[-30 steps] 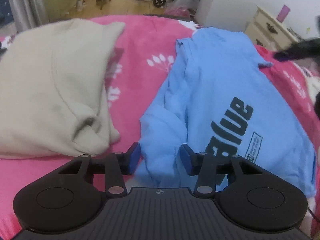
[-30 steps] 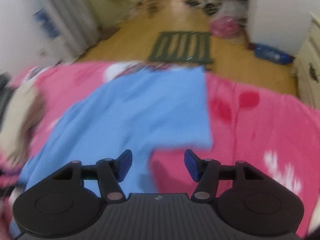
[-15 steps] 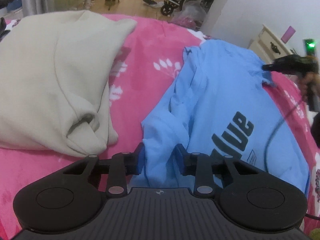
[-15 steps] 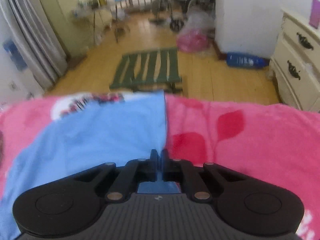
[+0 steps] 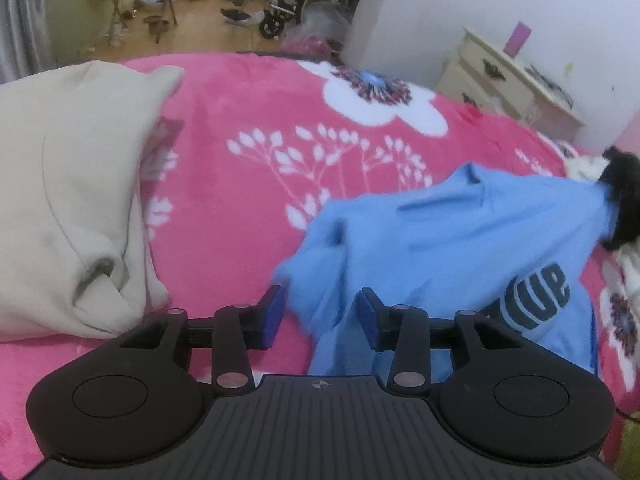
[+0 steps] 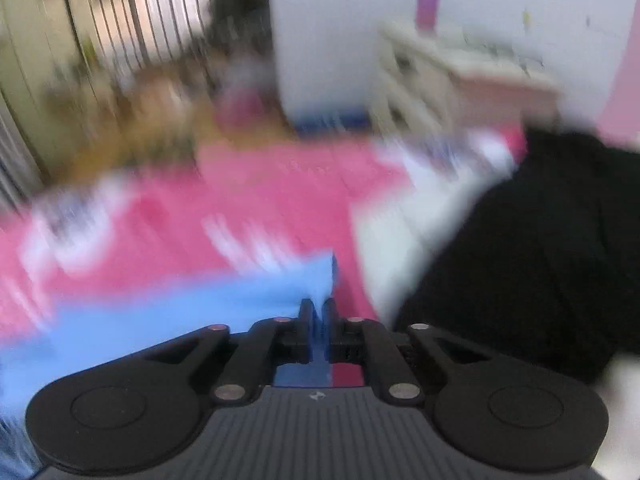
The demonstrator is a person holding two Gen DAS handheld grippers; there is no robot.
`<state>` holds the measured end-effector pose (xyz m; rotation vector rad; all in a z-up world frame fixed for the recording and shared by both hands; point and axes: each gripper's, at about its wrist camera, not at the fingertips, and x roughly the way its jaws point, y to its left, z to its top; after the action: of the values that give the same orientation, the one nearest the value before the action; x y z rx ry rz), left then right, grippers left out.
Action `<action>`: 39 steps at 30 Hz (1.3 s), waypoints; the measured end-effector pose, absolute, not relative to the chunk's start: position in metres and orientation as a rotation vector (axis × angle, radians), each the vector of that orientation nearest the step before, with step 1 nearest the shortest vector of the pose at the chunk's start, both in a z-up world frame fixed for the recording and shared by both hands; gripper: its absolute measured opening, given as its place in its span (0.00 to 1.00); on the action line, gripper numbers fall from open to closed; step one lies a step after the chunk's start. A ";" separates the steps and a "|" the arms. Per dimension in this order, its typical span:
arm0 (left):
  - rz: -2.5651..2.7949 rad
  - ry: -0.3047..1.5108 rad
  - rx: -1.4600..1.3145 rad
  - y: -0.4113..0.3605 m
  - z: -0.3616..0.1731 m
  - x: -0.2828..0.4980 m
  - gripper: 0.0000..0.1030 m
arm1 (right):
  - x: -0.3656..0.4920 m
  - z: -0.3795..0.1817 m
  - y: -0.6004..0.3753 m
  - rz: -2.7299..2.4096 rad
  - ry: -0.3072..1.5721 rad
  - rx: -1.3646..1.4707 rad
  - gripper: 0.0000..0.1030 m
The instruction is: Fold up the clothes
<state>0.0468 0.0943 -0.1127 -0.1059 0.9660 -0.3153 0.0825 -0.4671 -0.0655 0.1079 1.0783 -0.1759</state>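
Observation:
A light blue T-shirt (image 5: 460, 248) with dark lettering lies bunched on the pink bedspread (image 5: 260, 200), its far part lifted and drawn over to the right. My left gripper (image 5: 321, 314) is low over the shirt's near left edge. Its jaws are opening, with a loose fold of blue cloth between the pads and not pinched. In the blurred right wrist view my right gripper (image 6: 319, 312) has its pads close together on the edge of the blue T-shirt (image 6: 160, 320). The cloth is still caught between the pads as the jaws start opening.
A folded beige garment (image 5: 72, 200) lies left of the shirt. A black garment (image 6: 540, 260) and white cloth (image 6: 400, 240) lie at the right. A cream dresser (image 5: 508, 76) stands past the bed by the wall, and a wheelchair (image 5: 304, 0) on the wooden floor.
My right gripper shut on the shirt's far edge and swung it fast to the right, folding the shirt over. My left jaws narrowed on the near fold, then widened again.

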 end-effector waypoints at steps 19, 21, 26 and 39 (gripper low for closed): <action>-0.531 0.944 0.108 0.003 -0.095 0.033 0.48 | 0.093 -0.066 -0.287 0.404 0.964 0.151 0.41; -0.509 0.977 0.150 -0.008 -0.107 0.033 0.36 | 0.090 -0.083 -0.259 0.457 0.997 0.105 0.41; -0.389 1.007 0.081 0.004 -0.114 0.040 0.06 | 0.072 -0.097 -0.239 0.502 1.011 0.078 0.41; -0.369 0.973 0.081 0.024 -0.076 0.021 0.29 | 0.062 -0.117 -0.279 0.431 1.040 0.174 0.41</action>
<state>0.0214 0.0240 -0.0756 0.0809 0.9731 -0.3694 0.0621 -0.2786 -0.1166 0.1740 1.0399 0.4309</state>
